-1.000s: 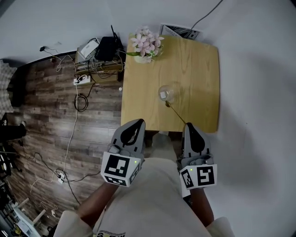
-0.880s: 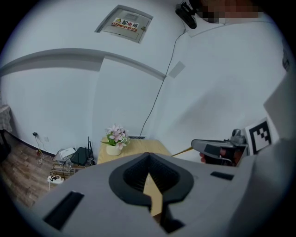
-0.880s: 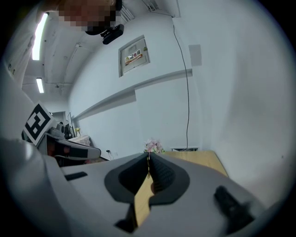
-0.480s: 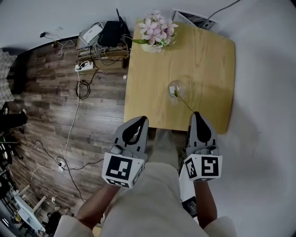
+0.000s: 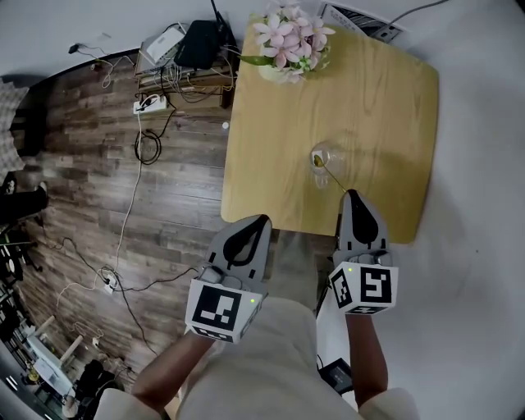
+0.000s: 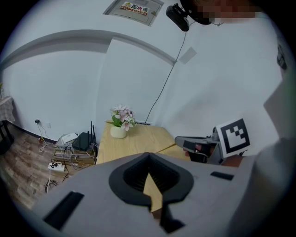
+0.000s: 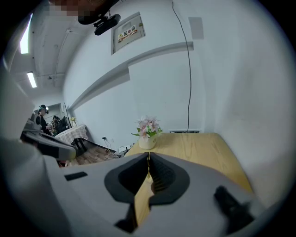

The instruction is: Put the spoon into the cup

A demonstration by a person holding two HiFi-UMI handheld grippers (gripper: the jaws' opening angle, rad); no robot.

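Observation:
A clear glass cup (image 5: pixel 327 152) stands on the wooden table (image 5: pixel 377 90), near its front edge. A thin gold spoon (image 5: pixel 332 175) slants from the cup to my right gripper (image 5: pixel 351 194), which is shut on the handle's end. The spoon's bowl lies within the cup's outline. In the right gripper view the handle (image 7: pixel 148 163) shows as a thin line between the closed jaws of the right gripper (image 7: pixel 148 155), and the cup is hidden. My left gripper (image 5: pixel 261 219) hangs over the table's front left edge, shut and empty, and its tips (image 6: pixel 149 154) meet.
A white pot of pink flowers (image 5: pixel 289 39) stands at the table's far left corner. A paper (image 5: pixel 354 20) lies at the far edge. A black router, power strip and cables (image 5: pixel 176 57) crowd the wooden floor to the left. A white wall runs along the table's right.
Both grippers have sunk toward the table. The spoon's bowl has gone from beside the cup's near side to inside the cup's outline.

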